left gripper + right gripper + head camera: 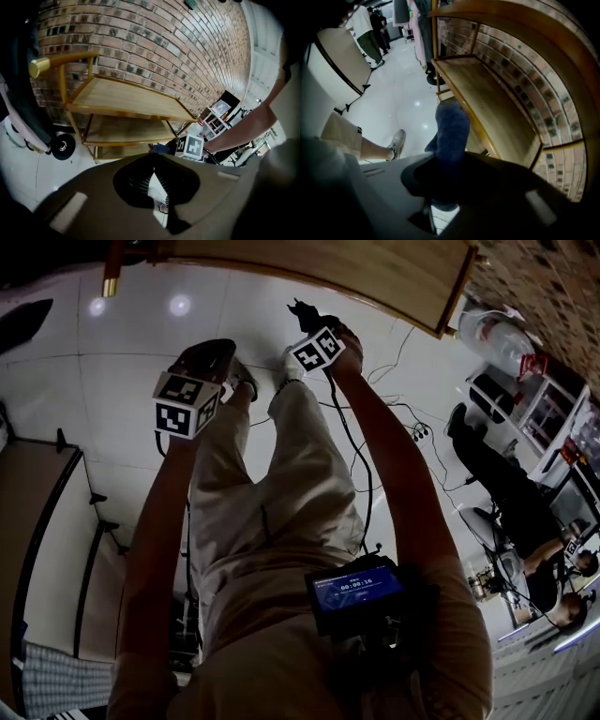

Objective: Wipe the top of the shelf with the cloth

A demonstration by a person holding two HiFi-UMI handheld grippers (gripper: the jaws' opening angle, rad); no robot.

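With the left gripper (pixel 153 165) closed on nothing and the right gripper (pixel 449 164) clamped on the blue cloth (pixel 452 124), held in mid-frame just off the shelf (pixel 487 101) front edge, the bunched cloth may snag the rail and pull free.

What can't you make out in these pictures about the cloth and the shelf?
Cloth: in the head view, almost all hidden behind the right claw.
Shelf top: in the head view, cut off by the upper edge.
Cloth touching shelf or not: right gripper view overlaps them; depth unreadable.
Lower shelves: mostly hidden under the top board in the right gripper view.
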